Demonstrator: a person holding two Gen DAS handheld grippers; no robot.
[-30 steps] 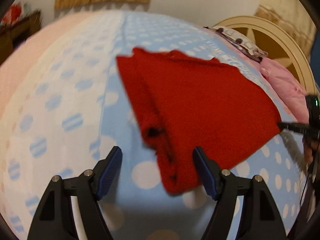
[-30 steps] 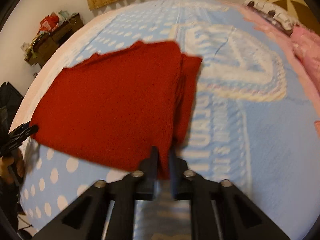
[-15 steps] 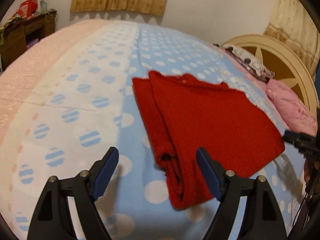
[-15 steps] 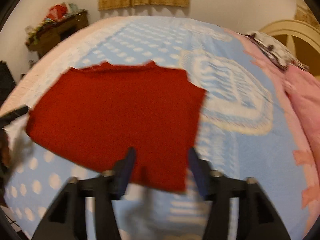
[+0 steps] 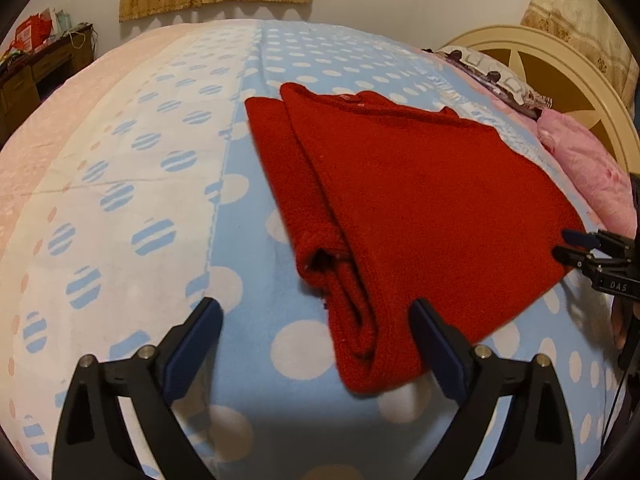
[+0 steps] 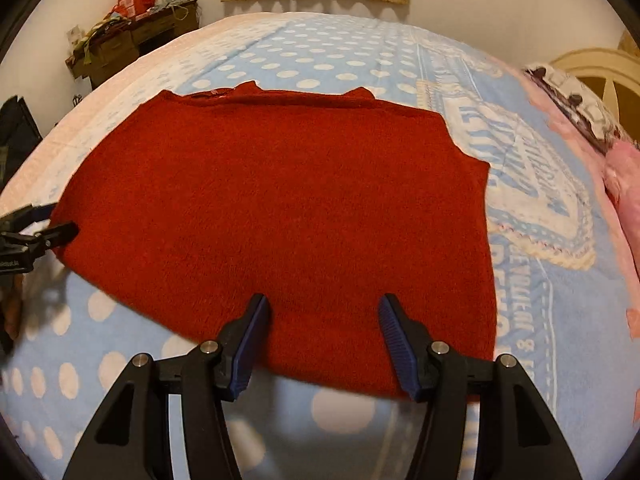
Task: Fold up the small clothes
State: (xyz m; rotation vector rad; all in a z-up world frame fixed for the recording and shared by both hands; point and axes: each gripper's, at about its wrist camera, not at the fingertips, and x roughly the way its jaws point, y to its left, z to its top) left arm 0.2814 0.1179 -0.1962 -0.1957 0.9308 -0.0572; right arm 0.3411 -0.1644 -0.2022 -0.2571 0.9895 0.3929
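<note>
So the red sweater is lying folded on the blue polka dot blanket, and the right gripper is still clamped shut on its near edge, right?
Not quite. The red sweater does lie folded on the blue polka dot blanket, but the right gripper is open; its jaws have just been opening and stand apart over the near edge without pressing it, as the right wrist view shows.

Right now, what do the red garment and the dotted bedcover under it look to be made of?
The red garment looks like a thick knit, perhaps wool or acrylic: its surface is fuzzy and matte, and its folded edge is bulky. The bedcover looks like soft plush or towelling, matte with a short nap, though the fibre cannot be told.
</note>
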